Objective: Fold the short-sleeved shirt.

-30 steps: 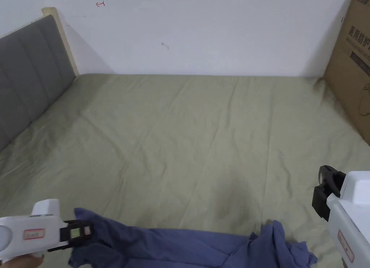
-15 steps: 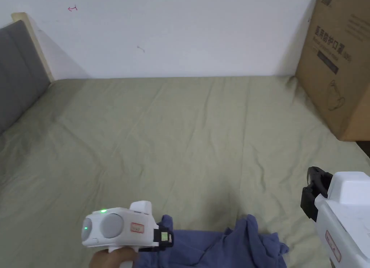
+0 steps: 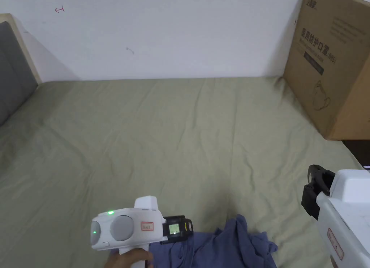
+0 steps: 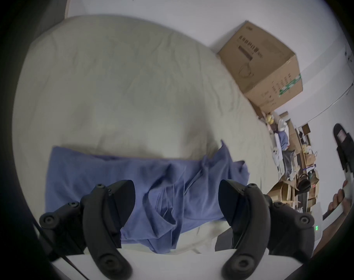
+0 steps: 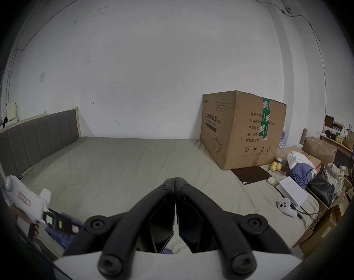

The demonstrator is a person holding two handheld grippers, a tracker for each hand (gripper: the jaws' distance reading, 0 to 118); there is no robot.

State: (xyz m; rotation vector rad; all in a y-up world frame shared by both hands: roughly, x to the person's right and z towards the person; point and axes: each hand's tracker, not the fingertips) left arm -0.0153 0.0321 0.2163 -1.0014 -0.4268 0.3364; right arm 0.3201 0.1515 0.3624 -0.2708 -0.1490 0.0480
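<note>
A blue short-sleeved shirt lies crumpled on the near edge of the olive bed sheet, with its right end bunched up. In the left gripper view the shirt spreads flatter to the left and rumples to the right. My left gripper hovers just over the shirt's middle; its jaws stand wide open with only cloth below them. My right gripper is held off to the right of the shirt, above bare sheet. Its jaws are pressed together with nothing between them.
A large cardboard box stands on the bed's far right corner against the white wall. A grey padded headboard closes the left end. Beyond the bed's right edge, several boxes, bags and clothes crowd the floor.
The head camera has panned right. My left gripper has moved right along the shirt, toward its bunched end. The right gripper has stayed about where it was.
</note>
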